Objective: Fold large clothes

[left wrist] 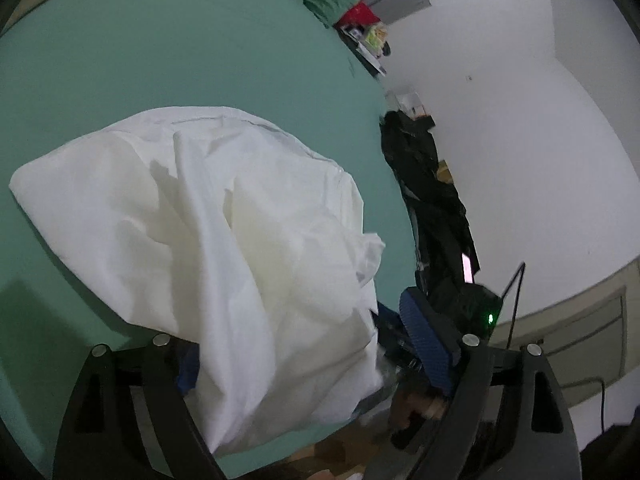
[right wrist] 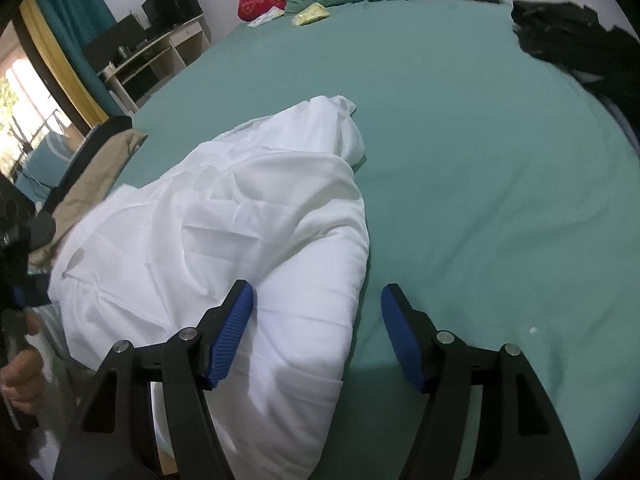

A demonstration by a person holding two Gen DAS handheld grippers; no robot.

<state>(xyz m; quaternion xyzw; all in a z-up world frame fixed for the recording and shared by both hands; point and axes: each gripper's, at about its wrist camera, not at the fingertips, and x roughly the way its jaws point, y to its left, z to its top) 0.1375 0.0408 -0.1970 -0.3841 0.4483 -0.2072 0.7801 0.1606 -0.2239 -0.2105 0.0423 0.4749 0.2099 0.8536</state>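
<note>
blk grippers [right wrist: 316,332] – blue ribbed pads [right wrist: 234,332]
</note>
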